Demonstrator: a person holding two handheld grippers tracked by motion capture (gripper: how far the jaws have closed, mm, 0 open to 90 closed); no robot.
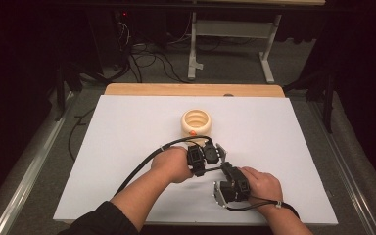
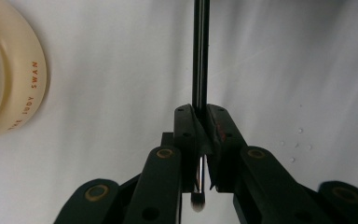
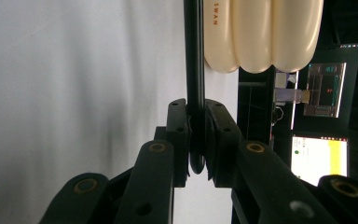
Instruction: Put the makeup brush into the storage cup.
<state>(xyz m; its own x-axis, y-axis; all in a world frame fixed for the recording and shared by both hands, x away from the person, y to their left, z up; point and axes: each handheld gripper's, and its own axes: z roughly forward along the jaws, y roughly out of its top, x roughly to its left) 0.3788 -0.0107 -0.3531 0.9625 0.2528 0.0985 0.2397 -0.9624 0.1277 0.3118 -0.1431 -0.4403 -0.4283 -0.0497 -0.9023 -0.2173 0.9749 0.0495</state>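
The room was dark; beyond the table a grey floor (image 1: 225, 63) carried loose black cables (image 1: 147, 61) and the white legs of a stand (image 1: 269, 54); in the right gripper view two lit screens (image 3: 324, 116) glowed at the right edge. The table (image 1: 191, 89) was pale wood, covered almost wholly by a white sheet (image 1: 127, 147). On the sheet, toward the far middle, stood a cream ribbed holder (image 1: 196, 122), round and open at the top, with small orange lettering on its side.

A thin black brush (image 2: 200, 56) was held level between the two tools, just on the person's side of the holder; its handle was straight and glossy; in the left gripper view a metal collar and a small dark tuft showed at the bottom end, below the jaws. The left gripper (image 1: 200, 157) was closed tight on the brush near its tuft end; the right gripper (image 1: 227, 172) was closed on the handle's rounded far end, the pads pressing on it.

From above the brush was a faint line between the hands, hard to make out; the holder was cut off at the frame edge in both gripper views; its lettering was only partly readable.
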